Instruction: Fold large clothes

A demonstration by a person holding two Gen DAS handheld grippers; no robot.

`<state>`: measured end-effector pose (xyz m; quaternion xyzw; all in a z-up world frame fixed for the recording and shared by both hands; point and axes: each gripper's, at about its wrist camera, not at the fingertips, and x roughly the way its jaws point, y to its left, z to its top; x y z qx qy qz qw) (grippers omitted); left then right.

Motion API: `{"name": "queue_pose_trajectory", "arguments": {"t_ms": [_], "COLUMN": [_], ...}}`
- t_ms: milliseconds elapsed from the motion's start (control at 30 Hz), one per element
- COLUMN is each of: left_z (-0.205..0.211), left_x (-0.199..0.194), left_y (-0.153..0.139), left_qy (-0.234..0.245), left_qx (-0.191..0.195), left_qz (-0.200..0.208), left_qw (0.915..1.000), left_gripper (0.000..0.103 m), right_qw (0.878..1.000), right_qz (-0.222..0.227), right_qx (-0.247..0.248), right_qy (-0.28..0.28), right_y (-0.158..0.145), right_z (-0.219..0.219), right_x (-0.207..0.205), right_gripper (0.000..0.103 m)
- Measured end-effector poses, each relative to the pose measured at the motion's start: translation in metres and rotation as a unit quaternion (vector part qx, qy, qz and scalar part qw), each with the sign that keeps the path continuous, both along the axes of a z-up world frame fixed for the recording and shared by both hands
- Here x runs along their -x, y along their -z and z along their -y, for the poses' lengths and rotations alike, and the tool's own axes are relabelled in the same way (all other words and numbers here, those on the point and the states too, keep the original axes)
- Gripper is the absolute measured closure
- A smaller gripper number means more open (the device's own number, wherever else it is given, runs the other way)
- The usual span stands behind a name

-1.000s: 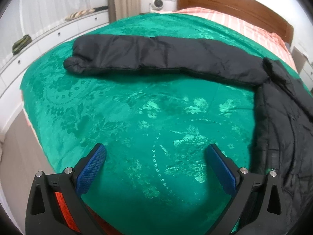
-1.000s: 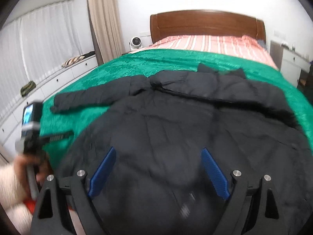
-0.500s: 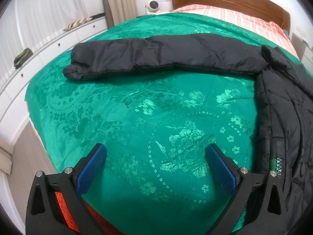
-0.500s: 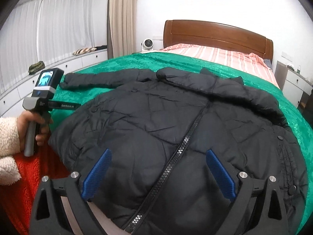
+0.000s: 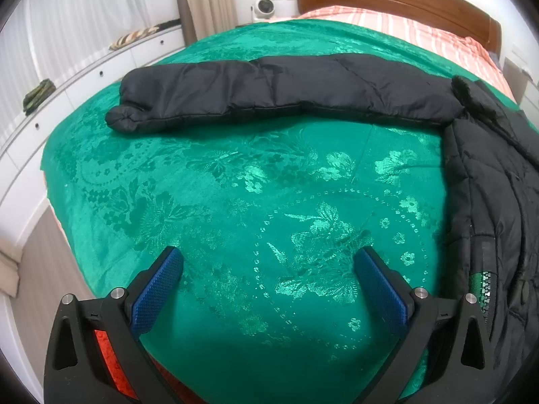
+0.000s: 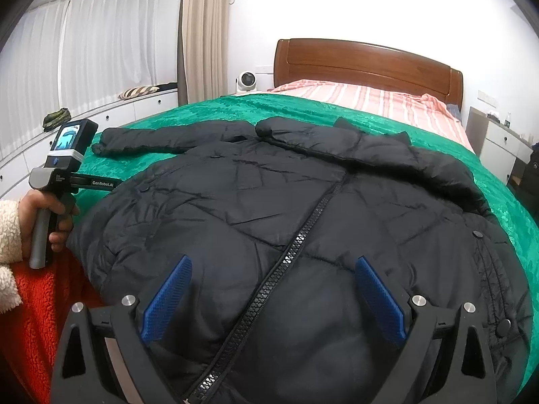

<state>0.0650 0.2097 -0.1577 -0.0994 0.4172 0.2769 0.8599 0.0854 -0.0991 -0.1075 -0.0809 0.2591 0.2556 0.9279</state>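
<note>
A large black puffer jacket [image 6: 286, 208] lies front up and zipped on a green bedspread [image 5: 235, 185]. Its one sleeve [image 5: 269, 97] stretches out to the left across the bedspread; the other sleeve [image 6: 337, 141] is folded across the collar. My left gripper [image 5: 269, 262] is open and empty above bare bedspread, left of the jacket's side [image 5: 488, 202]. My right gripper [image 6: 273, 269] is open and empty above the jacket's lower front, over the zipper [image 6: 296, 249]. The left gripper's handle [image 6: 57, 181] shows in the right wrist view at the jacket's left edge.
The bed has a wooden headboard [image 6: 367, 64] and a striped pink sheet [image 6: 370, 101] behind the bedspread. White drawers [image 5: 84, 77] run along the left wall under curtains. A small white fan [image 6: 247, 80] stands by the headboard. A white nightstand [image 6: 498, 148] is on the right.
Both grippers have risen and settled: the left view drew closer to the stretched sleeve, the right view tilted up from a blurred look at the jacket. Both stay open.
</note>
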Motion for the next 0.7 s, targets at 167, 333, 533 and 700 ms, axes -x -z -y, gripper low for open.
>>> {"name": "queue_pose_trajectory", "arguments": {"t_ms": [167,333,533,700], "left_z": [0.0001,0.0000,0.0001,0.0000], "left_x": [0.0000,0.0000,0.0000,0.0000], "left_y": [0.0000,0.0001,0.0001,0.0001], "left_qy": [0.000,0.000,0.000,0.000], "left_qx": [0.000,0.000,0.000,0.000], "left_qz": [0.000,0.000,0.000,0.000], "left_qw": [1.0000,1.0000,1.0000,1.0000], "left_gripper": [0.000,0.000,0.000,0.000], "right_qw": [1.000,1.000,1.000,1.000], "right_qz": [-0.004,-0.005,-0.007,-0.008], "right_qx": [0.000,0.000,-0.001,0.000], "right_qy": [-0.001,0.000,0.000,-0.001], "right_y": [0.0020,0.0020,0.0028,0.0036], "right_z": [-0.0004,-0.0001,-0.0002,-0.0012], "right_x": [-0.0005,-0.0005,-0.0007,-0.0008], "right_gripper": [0.006,0.006,0.006,0.006]}}
